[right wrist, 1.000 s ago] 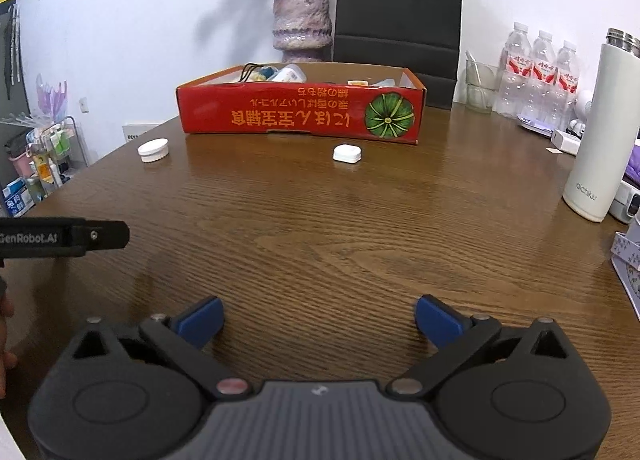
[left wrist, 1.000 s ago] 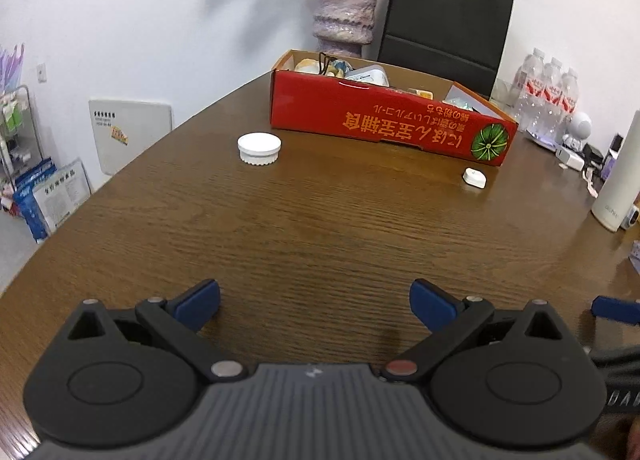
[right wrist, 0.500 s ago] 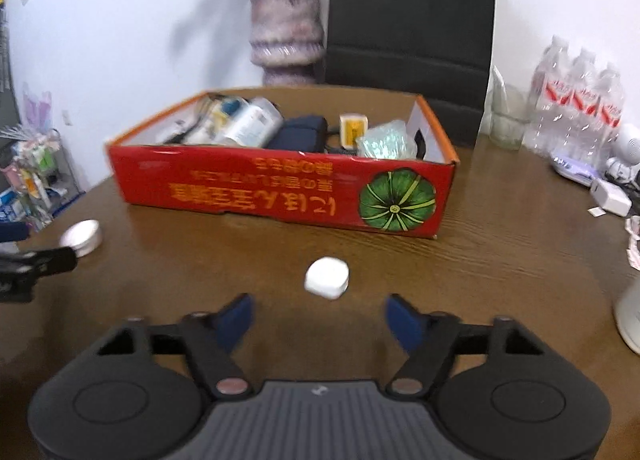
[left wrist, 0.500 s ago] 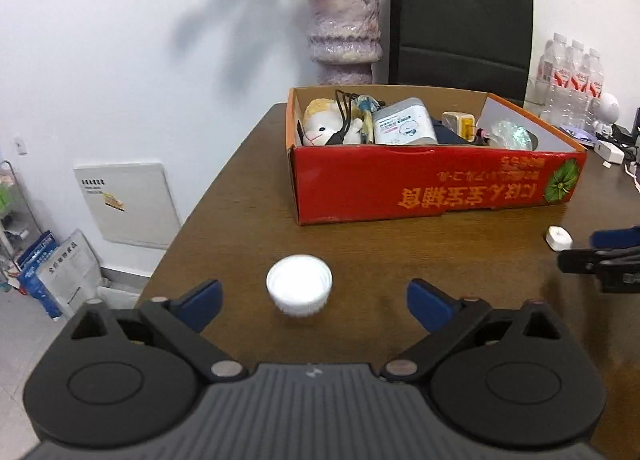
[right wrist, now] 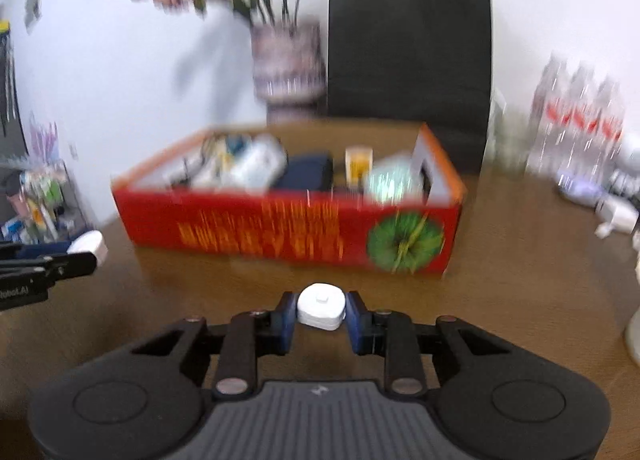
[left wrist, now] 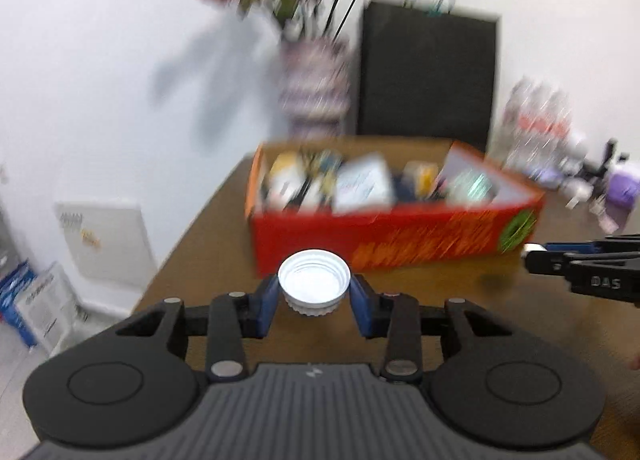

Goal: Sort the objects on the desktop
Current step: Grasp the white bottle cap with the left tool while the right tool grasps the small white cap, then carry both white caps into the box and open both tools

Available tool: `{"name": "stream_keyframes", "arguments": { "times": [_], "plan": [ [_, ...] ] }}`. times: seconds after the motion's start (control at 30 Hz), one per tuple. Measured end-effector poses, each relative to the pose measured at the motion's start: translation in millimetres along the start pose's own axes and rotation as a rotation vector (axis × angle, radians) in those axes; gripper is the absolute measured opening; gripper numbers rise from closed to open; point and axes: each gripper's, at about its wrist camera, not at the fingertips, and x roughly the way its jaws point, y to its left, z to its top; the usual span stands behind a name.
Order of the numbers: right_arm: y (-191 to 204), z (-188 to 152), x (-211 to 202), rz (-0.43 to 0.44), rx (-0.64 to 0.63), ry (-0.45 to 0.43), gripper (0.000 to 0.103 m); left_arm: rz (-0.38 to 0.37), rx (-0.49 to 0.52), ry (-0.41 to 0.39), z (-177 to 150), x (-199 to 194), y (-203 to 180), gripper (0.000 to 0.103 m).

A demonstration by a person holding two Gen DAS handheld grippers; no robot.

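Step in hand: pick-up of two loose items for transfer to the red box (left wrist: 400, 236).

The left claw (left wrist: 314, 298) has just been closing and now grips the white ribbed cap (left wrist: 314, 284) between its blue pads, open side up, near the box's front wall. The right claw (right wrist: 321, 314) has likewise just been closing and clamps the small white rounded device (right wrist: 321, 306) above the wooden surface (right wrist: 520, 300), also just short of the box front.

The box already holds assorted items; blur hides their detail.

Next move, as a judgement: raise each item clear of the front wall, carry it over the box opening, and only then spread the pads. Watch spacing between the two claws.
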Motion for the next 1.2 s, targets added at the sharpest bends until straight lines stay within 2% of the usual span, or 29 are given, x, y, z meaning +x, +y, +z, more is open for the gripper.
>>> {"name": "stream_keyframes", "arguments": {
  "times": [0.1, 0.2, 0.33, 0.47, 0.53, 0.73, 0.8, 0.83, 0.87, 0.9, 0.93, 0.97, 1.0, 1.03, 1.1, 1.2],
  "plan": [
    [-2, 21, -28, 0.011, -0.007, -0.099, 0.025, -0.046, 0.012, -0.091, 31, -22, -10, 0.039],
    [-7, 44, -39, 0.018, -0.028, -0.14, 0.025, -0.056, 0.041, -0.153, 64, -24, -20, 0.039],
    [-19, 80, -25, 0.024, -0.053, -0.116, 0.026, -0.065, 0.035, -0.123, 99, 11, -25, 0.04],
    [-42, 110, 26, 0.027, -0.033, 0.028, 0.026, -0.034, 0.009, 0.032, 109, 78, -19, 0.04],
    [-56, 118, 59, 0.016, -0.01, 0.129, 0.026, -0.028, 0.001, 0.094, 105, 103, -13, 0.04],
    [-76, 115, 133, -0.005, 0.052, 0.379, 0.026, -0.017, -0.021, 0.313, 89, 152, 10, 0.04],
    [-76, 109, 151, -0.008, 0.062, 0.464, 0.027, -0.019, -0.02, 0.4, 86, 165, 13, 0.052],
    [-73, 106, 154, 0.0, 0.058, 0.477, 0.027, -0.01, -0.021, 0.414, 84, 166, 14, 0.063],
    [-69, 107, 155, -0.001, 0.045, 0.479, 0.036, -0.023, -0.011, 0.417, 84, 166, 13, 0.069],
    [-67, 108, 155, -0.008, 0.045, 0.489, 0.051, -0.034, -0.005, 0.425, 84, 164, 12, 0.073],
    [-65, 110, 154, 0.003, 0.053, 0.492, 0.059, -0.037, -0.009, 0.43, 86, 161, 10, 0.082],
    [-62, 112, 152, 0.013, 0.061, 0.495, 0.072, -0.038, -0.021, 0.428, 88, 157, 10, 0.087],
    [-60, 114, 149, 0.019, 0.068, 0.498, 0.078, -0.034, -0.034, 0.426, 91, 155, 10, 0.092],
    [-58, 117, 146, 0.015, 0.071, 0.502, 0.08, -0.021, -0.046, 0.407, 94, 150, 9, 0.103],
    [-53, 123, 139, 0.008, 0.067, 0.514, 0.086, 0.002, -0.046, 0.327, 101, 133, 7, 0.103],
    [-50, 131, 119, 0.018, 0.063, 0.491, 0.089, 0.014, -0.033, 0.339, 110, 116, 5, 0.103]
  ]
}}
